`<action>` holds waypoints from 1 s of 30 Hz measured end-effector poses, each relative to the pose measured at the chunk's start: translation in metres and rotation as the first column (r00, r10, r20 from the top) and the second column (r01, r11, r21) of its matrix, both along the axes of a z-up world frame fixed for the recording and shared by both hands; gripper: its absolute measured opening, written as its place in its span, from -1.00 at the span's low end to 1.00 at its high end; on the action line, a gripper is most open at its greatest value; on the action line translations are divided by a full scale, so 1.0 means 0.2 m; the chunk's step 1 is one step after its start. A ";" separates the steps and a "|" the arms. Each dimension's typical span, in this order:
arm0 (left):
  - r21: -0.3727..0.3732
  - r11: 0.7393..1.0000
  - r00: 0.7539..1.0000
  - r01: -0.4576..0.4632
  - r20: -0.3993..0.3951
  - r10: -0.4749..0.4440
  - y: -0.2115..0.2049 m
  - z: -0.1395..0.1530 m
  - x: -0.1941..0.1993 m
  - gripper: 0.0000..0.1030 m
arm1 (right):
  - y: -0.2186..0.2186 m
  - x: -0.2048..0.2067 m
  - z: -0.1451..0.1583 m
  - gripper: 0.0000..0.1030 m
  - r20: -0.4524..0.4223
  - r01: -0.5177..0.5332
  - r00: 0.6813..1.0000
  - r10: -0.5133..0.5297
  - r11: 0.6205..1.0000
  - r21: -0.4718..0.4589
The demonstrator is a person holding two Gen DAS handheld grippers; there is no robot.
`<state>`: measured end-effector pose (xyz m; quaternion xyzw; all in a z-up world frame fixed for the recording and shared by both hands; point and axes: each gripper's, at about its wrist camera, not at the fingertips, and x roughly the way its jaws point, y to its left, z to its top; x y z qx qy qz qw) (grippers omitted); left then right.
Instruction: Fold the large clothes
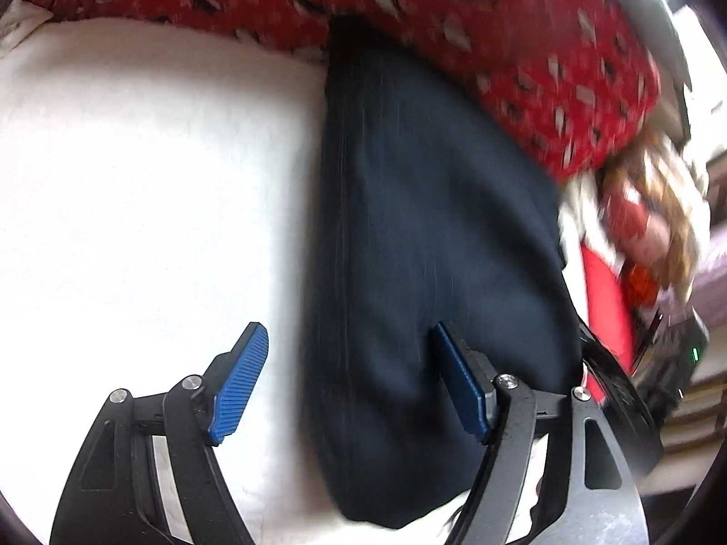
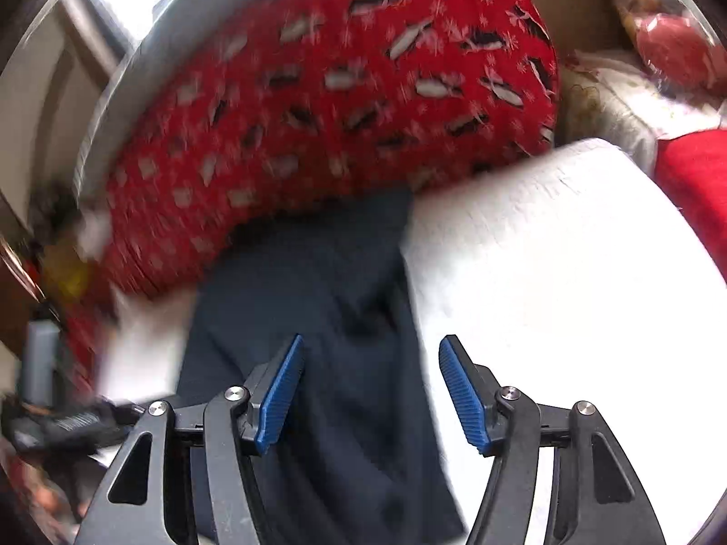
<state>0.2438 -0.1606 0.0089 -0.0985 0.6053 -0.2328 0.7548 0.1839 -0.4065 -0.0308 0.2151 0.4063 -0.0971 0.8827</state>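
On the white bed (image 1: 136,181), the dark trousers (image 1: 431,227) lie folded narrow, so my left tongs (image 1: 350,381) and right tongs (image 2: 370,393) hover wide open, empty.

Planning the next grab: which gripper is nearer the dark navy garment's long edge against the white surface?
Hard to separate; both straddle it. The left gripper and right gripper each hang open over the dark navy garment with one finger above the white surface.

- White bed (image 1: 136,181) fills the left of the left wrist view.
- Navy garment (image 1: 431,227) lies on it, centre.
- Red blanket (image 1: 500,45) lies along the top.
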 end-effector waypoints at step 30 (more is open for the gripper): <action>-0.125 0.992 1.000 -0.013 -0.016 0.011 -0.16 0.09 0.21 -0.62 | 0.06 0.31 0.04 -0.63 0.104 -0.157 0.985 0.138 0.967 0.202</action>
